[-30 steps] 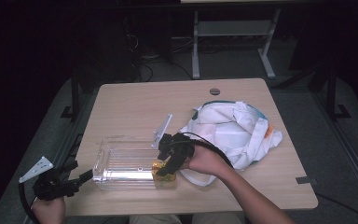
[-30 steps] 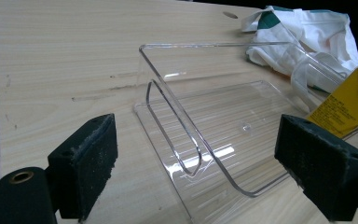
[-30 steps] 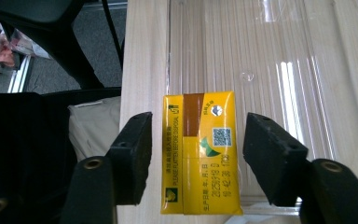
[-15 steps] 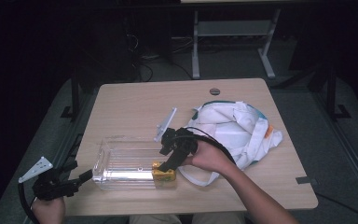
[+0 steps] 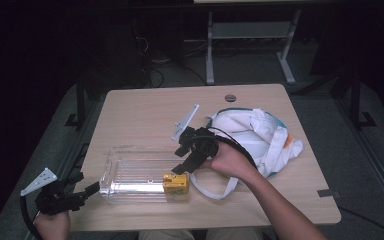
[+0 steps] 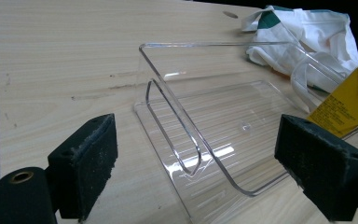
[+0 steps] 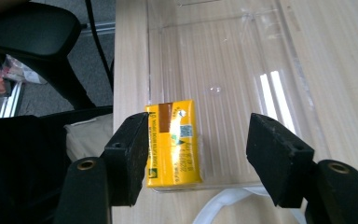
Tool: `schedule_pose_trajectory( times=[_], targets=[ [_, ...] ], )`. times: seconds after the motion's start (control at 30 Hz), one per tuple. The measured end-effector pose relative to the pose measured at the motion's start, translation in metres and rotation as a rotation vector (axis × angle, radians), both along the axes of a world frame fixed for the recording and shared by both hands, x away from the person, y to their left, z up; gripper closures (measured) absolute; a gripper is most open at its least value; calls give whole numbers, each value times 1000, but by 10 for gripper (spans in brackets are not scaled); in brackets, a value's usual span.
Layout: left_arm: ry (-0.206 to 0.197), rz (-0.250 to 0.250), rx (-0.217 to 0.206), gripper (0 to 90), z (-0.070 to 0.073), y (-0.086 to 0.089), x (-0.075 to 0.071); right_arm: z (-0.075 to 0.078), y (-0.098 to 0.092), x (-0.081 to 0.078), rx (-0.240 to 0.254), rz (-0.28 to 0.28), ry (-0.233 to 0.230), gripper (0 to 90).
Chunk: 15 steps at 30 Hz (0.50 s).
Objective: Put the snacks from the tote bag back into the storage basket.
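A clear plastic bin (image 5: 135,172) lies on the wooden table near its front edge. A yellow drink carton (image 5: 175,183) lies on its side inside the bin's right end. My right gripper (image 5: 182,167) hovers just above the carton; its jaws have just been opening and stand open. In the right gripper view the carton (image 7: 175,144) lies below and between the pads, with neither pressing on it. My left gripper (image 5: 85,184) is open at the bin's left end, and in its own view the bin's end wall (image 6: 177,121) stands between the pads, untouched.
A crumpled white cloth bag (image 5: 260,140) with teal trim and a loop handle lies right of the bin, under my right forearm. The table (image 5: 145,110) has a cable hole (image 5: 230,97) at the back. A black chair (image 7: 32,37) stands off the front edge.
My right gripper has risen off the carton and drawn back a little, leaving the carton in the bin. The left gripper has stayed put.
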<state>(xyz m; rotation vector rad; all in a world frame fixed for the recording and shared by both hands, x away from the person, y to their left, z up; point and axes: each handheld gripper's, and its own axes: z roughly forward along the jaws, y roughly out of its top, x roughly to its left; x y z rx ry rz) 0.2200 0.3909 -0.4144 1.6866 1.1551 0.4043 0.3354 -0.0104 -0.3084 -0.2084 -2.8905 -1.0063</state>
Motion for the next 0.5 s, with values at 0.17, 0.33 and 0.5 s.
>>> schedule_pose_trajectory(
  times=[0.17,0.33,0.5],
  targets=[
    [1,-1,2,128,0,0,1,6,-8,6,3,-22,-4,388],
    [2,-1,2,128,0,0,0,12,-16,12,5,-52,-22,388],
    [4,-2,9,128,0,1,1,14,-23,20,2,-82,-25,386]
  ],
)
